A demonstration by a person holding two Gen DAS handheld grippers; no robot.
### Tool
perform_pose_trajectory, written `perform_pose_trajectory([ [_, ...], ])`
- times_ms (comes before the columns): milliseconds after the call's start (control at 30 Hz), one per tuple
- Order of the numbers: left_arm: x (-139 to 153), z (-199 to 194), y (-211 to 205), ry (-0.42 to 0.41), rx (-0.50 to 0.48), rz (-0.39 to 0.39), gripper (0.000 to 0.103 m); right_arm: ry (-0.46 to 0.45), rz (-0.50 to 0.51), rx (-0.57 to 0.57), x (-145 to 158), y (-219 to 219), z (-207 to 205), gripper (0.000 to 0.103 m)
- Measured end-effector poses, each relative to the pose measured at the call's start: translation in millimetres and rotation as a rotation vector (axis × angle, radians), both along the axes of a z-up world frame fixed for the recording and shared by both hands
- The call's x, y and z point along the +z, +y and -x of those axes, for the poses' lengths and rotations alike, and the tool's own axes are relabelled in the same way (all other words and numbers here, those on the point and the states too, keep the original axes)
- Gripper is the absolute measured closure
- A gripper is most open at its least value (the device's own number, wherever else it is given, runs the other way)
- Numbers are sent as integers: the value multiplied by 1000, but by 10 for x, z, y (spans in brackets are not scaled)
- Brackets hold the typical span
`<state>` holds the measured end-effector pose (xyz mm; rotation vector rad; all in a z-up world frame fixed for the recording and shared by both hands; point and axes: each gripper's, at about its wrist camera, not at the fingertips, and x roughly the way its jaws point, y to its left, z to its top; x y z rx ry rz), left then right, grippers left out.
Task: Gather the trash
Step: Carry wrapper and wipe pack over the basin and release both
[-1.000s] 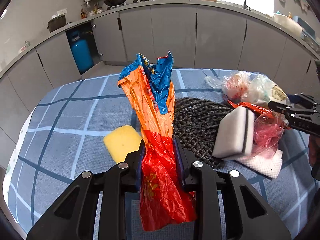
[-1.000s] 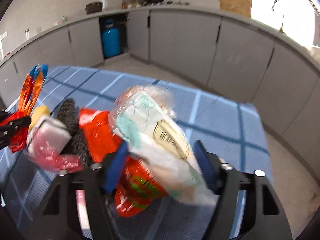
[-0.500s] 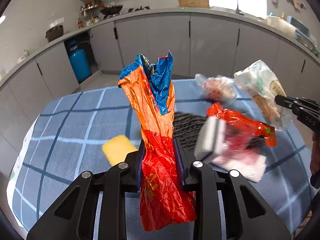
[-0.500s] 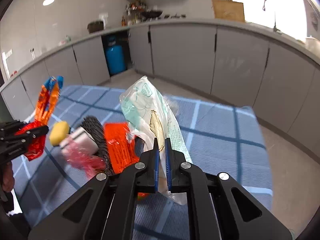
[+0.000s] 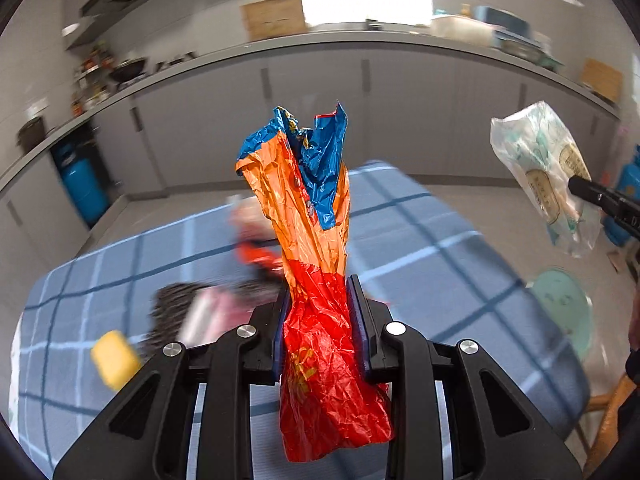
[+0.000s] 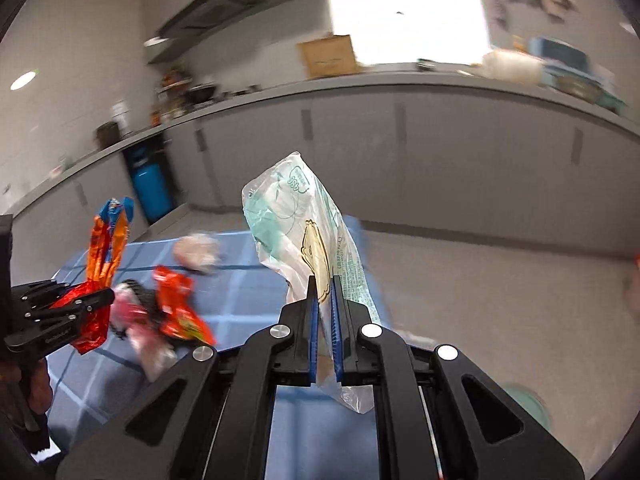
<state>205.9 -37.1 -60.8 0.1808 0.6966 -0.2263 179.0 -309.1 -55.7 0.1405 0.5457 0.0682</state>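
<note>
The left tongs are pinching a crumpled orange, red and blue wrapper at its waist, with the loose red end hanging toward the camera and the blue end standing up at 12 o'clock. The right tongs are pressed together on a thin clear bag printed in green and yellow; only a narrow strip of film sits between the pads, and most of the bag fans out above them. In the left wrist view that bag shows at 2 o'clock, held clear of the tabletop.

Beyond the tongs, on the blue checked cloth of the tabletop, more trash waits: a red snack wrapper, a pinkish crumpled bag farther back, and blurred pink plastic over a dark woven mat. A yellow sponge lies at 8 o'clock in the left wrist view. A pale green round object, possibly a bin lid or stool, stands on the floor at 4 o'clock.

The weaker hold is probably the right one: slick film gripped by a narrow strip could slide out during a quick swing and land on the floor. The left wrapper looks firmly held, but its dangling end could catch on the table edge. The views are motion-blurred, so aiming at any drop point is uncertain.
</note>
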Motion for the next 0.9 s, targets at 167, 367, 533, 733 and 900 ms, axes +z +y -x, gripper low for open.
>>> perform_pose_trajectory([
  [167, -62, 27, -626, 11, -112, -5, 75, 39, 28, -128, -163, -429, 276, 95],
  [367, -132, 137, -1330, 13, -226, -4, 75, 86, 9, -221, -442, -716, 532, 95],
  [533, -192, 239, -1815, 25, -316, 5, 75, 116, -9, -281, -614, -956, 691, 95],
  [733, -384, 393, -2358, 71, -437, 26, 75, 164, -40, -353, -863, -1237, 841, 94],
  [900, -640, 492, -2752, 107, -514, -7, 75, 210, -78, -397, -1120, -1460, 914, 94],
])
